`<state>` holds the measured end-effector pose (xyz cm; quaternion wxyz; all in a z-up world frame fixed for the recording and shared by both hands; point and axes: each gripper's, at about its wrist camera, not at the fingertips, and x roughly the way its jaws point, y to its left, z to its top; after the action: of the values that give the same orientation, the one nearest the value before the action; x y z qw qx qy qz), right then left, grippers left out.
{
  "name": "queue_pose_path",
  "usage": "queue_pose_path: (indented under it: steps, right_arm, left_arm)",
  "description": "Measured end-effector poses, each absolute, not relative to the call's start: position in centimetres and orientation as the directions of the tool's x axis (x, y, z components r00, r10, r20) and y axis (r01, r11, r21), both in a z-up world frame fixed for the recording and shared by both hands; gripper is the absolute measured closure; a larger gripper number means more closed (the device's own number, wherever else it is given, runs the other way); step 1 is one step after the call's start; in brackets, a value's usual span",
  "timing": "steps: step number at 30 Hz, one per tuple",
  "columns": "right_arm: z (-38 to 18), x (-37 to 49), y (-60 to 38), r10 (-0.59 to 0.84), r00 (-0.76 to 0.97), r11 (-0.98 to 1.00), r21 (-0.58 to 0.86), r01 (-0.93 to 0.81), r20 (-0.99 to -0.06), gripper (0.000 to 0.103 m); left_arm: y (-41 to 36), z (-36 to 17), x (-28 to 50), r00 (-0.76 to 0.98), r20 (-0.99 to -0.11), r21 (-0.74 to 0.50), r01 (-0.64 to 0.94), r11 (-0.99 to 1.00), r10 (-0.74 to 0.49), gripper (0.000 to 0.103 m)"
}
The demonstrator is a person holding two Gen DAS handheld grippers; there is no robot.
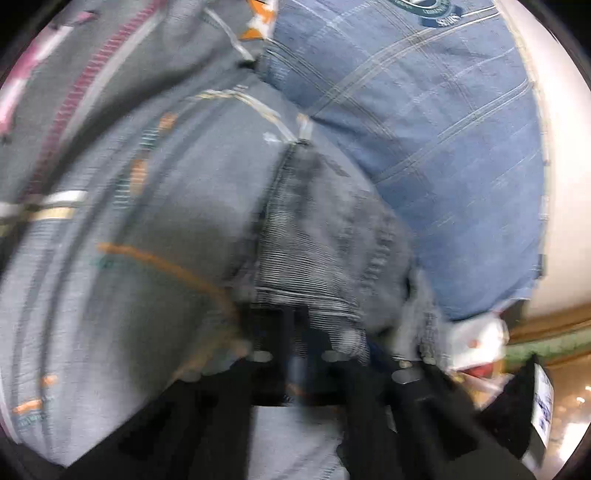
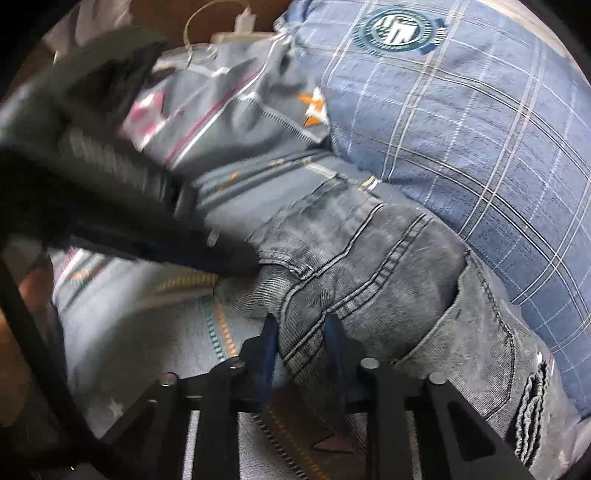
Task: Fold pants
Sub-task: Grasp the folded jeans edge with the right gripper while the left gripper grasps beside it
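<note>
Grey-blue washed jeans (image 2: 388,258) lie crumpled on a patterned bedsheet (image 2: 147,332), seams and a back pocket facing up. My right gripper (image 2: 301,332) is at the jeans' near edge, its blue pads (image 2: 269,332) pressed on either side of a stitched ridge of denim. From the left, my left gripper (image 2: 251,267) reaches in and its tip bites the jeans' edge. In the blurred left wrist view the jeans (image 1: 325,229) bunch up right at my left gripper (image 1: 295,332), whose jaws are together with denim pinched at the tips.
A blue plaid pillow (image 2: 461,147) with a round green badge lies right behind the jeans and also fills the upper right of the left wrist view (image 1: 424,129). A white charger with its cable (image 2: 243,26) lies at the far edge. A pale wall (image 1: 565,184) runs along the right.
</note>
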<state>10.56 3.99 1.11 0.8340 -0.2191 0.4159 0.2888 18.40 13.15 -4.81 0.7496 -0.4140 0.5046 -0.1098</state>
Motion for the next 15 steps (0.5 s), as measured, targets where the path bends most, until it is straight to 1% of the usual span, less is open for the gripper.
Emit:
queue_pose_path:
  steps: [2,4,5,7,8,9,11,12,13,14,15]
  right_arm:
    - [2.3,11.1,3.2,0.344,0.491,0.765,-0.064,-0.641,-0.800,0.080]
    - [3.7,11.2,2.5,0.370,0.514,0.779,-0.043,-0.626,-0.774,0.081]
    - [4.8,11.3,2.2,0.384,0.535,0.788,-0.036,-0.615,-0.752,0.081]
    - [6.4,11.5,1.4,0.417,0.568,0.805,-0.002,-0.594,-0.709,0.081]
    - [6.6,11.7,1.2,0.423,0.574,0.811,0.011,-0.585,-0.702,0.081]
    - [6.6,11.9,1.2,0.423,0.573,0.816,0.022,-0.577,-0.702,0.081]
    - [5.2,12.4,2.1,0.421,0.540,0.809,0.032,-0.587,-0.729,0.081]
    - [4.3,12.5,2.6,0.415,0.521,0.802,0.030,-0.596,-0.746,0.081]
    - [3.5,12.5,3.0,0.405,0.507,0.801,0.028,-0.598,-0.760,0.081]
    - [2.5,12.5,3.3,0.400,0.490,0.801,0.036,-0.597,-0.775,0.081]
    - [2.0,12.4,3.3,0.398,0.481,0.805,0.046,-0.592,-0.781,0.081]
  left_arm:
    - [13.2,-3.3,19.0,0.485,-0.629,-0.762,-0.232,0.604,-0.608,0.103]
    - [13.3,1.1,19.6,0.579,-0.593,-0.742,-0.124,0.659,-0.559,0.103]
    - [13.5,3.0,19.7,0.621,-0.560,-0.744,-0.086,0.663,-0.548,0.103]
    - [13.6,5.6,20.3,0.640,-0.524,-0.743,-0.022,0.668,-0.561,0.103]
    - [13.6,6.1,20.4,0.648,-0.524,-0.731,-0.011,0.682,-0.552,0.103]
    - [13.7,6.1,20.6,0.653,-0.546,-0.705,-0.021,0.708,-0.525,0.103]
    - [13.8,4.6,20.6,0.631,-0.580,-0.686,-0.038,0.726,-0.515,0.103]
    - [13.9,3.2,20.5,0.603,-0.609,-0.684,-0.070,0.726,-0.515,0.101]
    - [13.9,1.4,20.8,0.564,-0.644,-0.683,-0.119,0.721,-0.517,0.091]
    - [14.0,0.1,20.8,0.534,-0.666,-0.683,-0.155,0.714,-0.521,0.069]
    - [14.4,-1.7,20.7,0.502,-0.688,-0.684,-0.209,0.699,-0.524,0.058]
